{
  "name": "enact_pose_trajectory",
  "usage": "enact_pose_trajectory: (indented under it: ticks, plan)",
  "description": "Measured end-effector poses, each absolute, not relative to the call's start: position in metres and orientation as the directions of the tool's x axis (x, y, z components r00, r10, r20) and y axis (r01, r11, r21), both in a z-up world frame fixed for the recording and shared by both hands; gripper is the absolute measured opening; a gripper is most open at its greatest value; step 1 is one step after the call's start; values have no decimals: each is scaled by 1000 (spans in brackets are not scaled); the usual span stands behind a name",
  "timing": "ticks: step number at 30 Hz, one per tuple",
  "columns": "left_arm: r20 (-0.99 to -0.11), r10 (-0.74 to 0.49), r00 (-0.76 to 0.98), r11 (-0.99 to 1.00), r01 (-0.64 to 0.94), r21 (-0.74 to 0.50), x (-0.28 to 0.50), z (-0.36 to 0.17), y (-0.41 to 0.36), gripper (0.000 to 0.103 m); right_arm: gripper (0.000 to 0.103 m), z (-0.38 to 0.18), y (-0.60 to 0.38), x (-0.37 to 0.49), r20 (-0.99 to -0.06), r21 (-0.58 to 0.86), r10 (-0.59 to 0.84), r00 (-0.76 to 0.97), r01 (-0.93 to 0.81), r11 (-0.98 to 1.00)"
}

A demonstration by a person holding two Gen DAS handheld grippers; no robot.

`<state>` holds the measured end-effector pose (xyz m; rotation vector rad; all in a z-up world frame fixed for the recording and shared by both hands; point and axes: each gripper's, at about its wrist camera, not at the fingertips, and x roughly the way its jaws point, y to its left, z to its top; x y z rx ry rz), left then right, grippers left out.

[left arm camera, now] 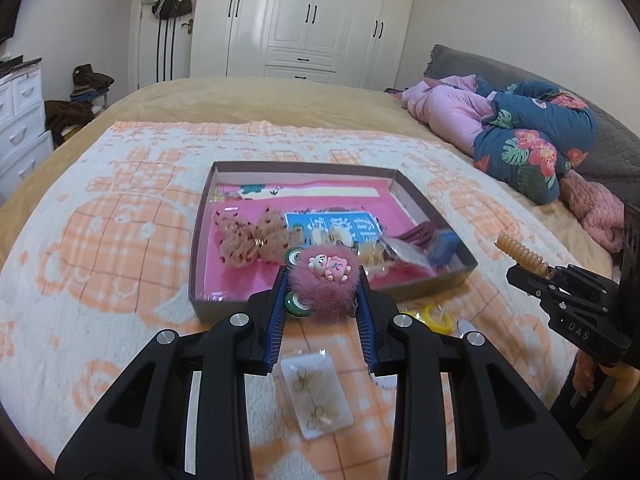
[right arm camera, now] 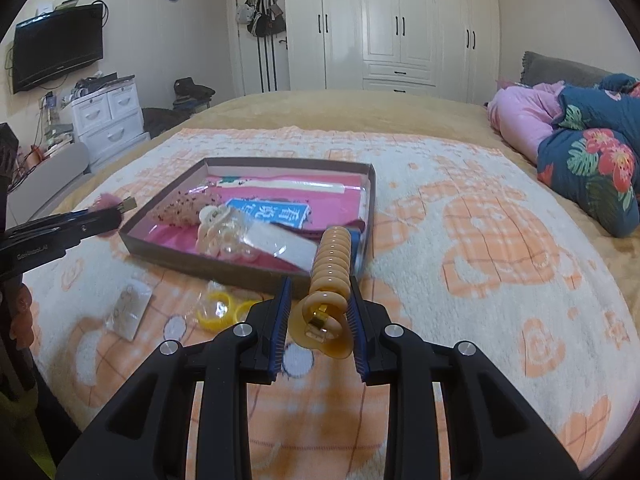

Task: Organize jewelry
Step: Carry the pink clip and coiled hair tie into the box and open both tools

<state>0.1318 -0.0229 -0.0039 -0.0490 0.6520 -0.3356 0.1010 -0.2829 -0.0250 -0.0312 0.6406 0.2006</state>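
My left gripper (left arm camera: pixel 322 280) is shut on a pink fluffy hair clip (left arm camera: pixel 323 282) with a small cartoon charm, held just above the near edge of the shallow brown box (left arm camera: pixel 202 216). My right gripper (right arm camera: pixel 318 294) is shut on an amber ribbed hair claw (right arm camera: pixel 329 280), held above the box's near right corner (right arm camera: pixel 370 208). The box holds a dotted bow clip (left arm camera: pixel 250 242), a cream claw clip (right arm camera: pixel 218 222) and bagged pieces on a pink liner. An earring card (left arm camera: pixel 318 398) and yellow rings in a bag (right arm camera: pixel 222 308) lie on the blanket in front of the box.
The box sits on an orange-and-white blanket (right arm camera: pixel 480 240) spread over a bed. Pink and floral bedding (left arm camera: pixel 520 136) is piled at the right. A white wardrobe (right arm camera: pixel 400 24), a drawer unit (right arm camera: pixel 108 120) and a wall TV (right arm camera: pixel 56 52) stand beyond the bed.
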Motion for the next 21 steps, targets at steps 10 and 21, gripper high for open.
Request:
enact_pose_trajectory:
  ticks: [10, 21]
  plan:
    - [-599, -305, 741, 952, 254, -171, 166, -11, -19, 23, 26, -20, -267, 134, -583, 5, 177, 793, -214, 977]
    - [-638, -258, 726, 966, 192, -172, 207, -34, -6, 23, 26, -39, -249, 183, -624, -10, 171, 762, -227, 974]
